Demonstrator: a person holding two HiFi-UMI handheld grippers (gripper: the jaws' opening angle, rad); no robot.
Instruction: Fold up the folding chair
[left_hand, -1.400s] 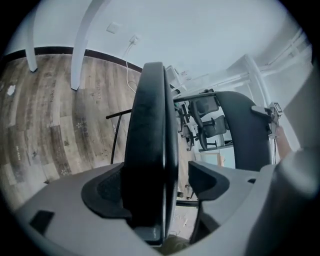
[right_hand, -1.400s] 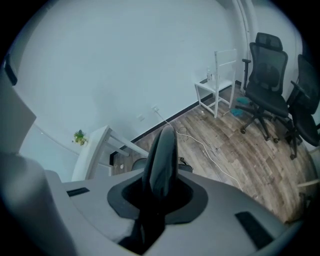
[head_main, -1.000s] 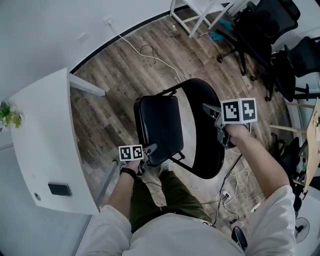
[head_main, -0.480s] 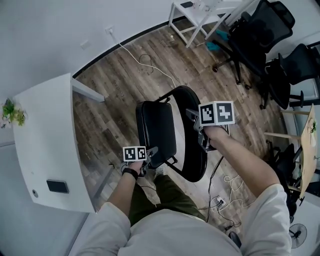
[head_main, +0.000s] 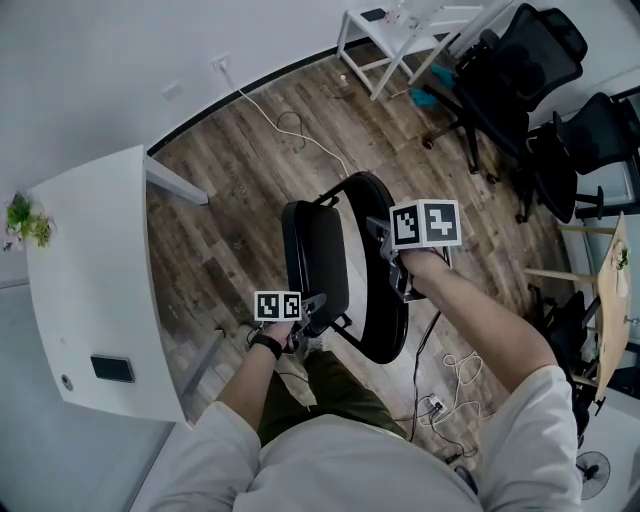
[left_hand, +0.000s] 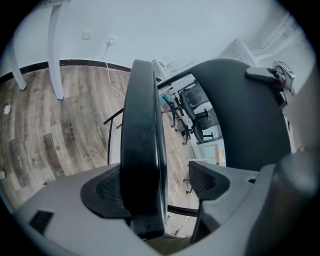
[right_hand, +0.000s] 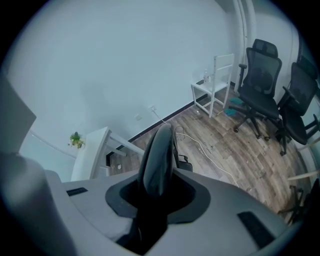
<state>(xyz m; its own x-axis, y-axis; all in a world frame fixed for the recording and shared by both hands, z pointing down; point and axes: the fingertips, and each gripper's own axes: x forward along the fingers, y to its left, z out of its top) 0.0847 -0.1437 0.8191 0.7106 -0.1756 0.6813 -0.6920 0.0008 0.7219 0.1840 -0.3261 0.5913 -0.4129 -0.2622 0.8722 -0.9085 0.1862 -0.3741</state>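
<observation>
One black folding chair (head_main: 350, 270) stands on the wood floor (head_main: 230, 170), close in front of the person's legs. Its seat (head_main: 320, 250) is tipped up almost flat against the back (head_main: 388, 320), so it looks nearly folded. The left gripper (head_main: 312, 305) is spread wide around the seat's front edge, I think to push it up. The right gripper (head_main: 386, 238) pinches the top of the back to steady the chair, and its jaws are opening. A white table (head_main: 90, 290) stands off to the left.
</observation>
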